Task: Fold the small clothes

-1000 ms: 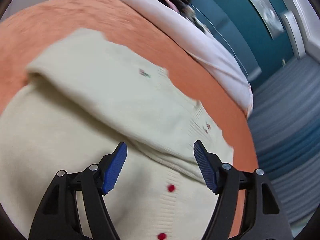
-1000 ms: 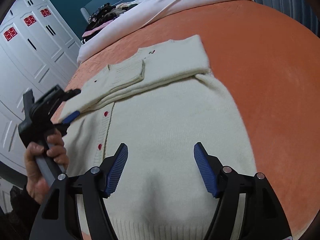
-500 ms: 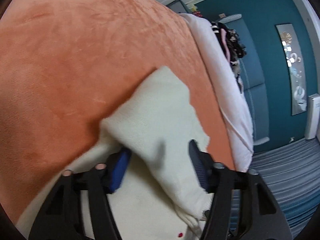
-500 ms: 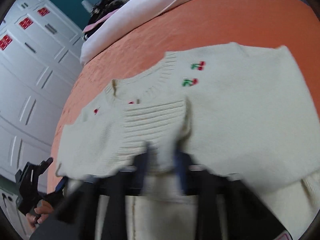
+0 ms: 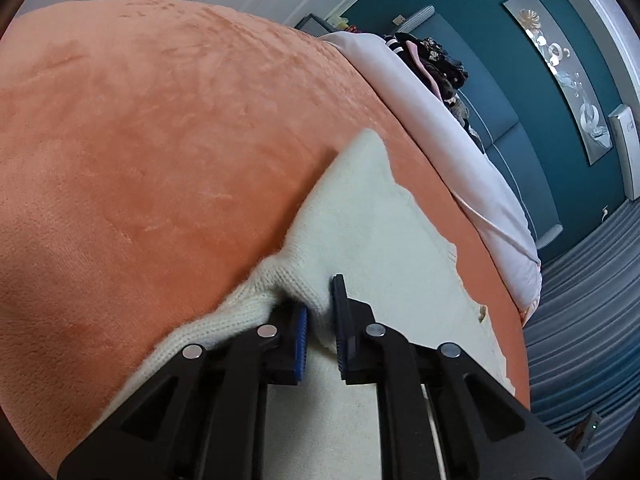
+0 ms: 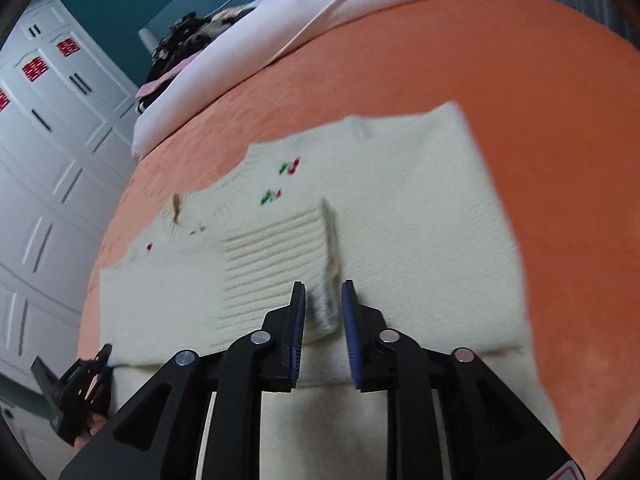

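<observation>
Lying on the orange bedspread [image 6: 500,80], the cream cardigan [image 6: 400,208] is being pinched at its side edge by the narrowly closed left gripper [image 5: 320,316], while the right gripper [image 6: 323,312], jaws narrow and just reopening slightly, is gripping the ribbed cuff [image 6: 280,256].

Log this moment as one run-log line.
task: fold small clothes | left gripper: shut on cardigan edge | right gripper: on ribbed cuff | surface: orange bedspread
</observation>
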The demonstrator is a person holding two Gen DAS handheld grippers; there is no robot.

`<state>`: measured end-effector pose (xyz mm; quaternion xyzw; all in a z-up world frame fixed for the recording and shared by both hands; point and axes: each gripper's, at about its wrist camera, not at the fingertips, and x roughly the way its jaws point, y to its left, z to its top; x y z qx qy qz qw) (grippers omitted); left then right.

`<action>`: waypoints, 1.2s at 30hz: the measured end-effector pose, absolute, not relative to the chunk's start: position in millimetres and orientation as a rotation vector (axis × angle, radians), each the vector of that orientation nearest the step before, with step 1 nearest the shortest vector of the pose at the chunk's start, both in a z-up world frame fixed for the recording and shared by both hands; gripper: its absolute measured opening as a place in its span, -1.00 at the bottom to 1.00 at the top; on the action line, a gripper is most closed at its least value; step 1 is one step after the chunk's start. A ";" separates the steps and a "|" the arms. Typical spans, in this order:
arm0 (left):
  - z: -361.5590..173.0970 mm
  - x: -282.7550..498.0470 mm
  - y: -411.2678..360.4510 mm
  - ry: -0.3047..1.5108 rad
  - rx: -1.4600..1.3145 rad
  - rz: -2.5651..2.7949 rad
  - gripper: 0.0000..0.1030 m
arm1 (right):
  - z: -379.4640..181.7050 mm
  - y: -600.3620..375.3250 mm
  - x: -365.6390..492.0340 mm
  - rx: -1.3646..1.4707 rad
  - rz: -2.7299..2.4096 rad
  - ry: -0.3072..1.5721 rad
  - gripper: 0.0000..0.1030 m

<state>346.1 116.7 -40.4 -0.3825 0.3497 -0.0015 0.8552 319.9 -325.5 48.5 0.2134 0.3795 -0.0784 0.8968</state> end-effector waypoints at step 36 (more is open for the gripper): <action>-47.6 339.8 104.6 0.627 -0.754 -0.024 -0.77 | 15.7 53.0 537.3 -0.201 0.634 0.989 -0.81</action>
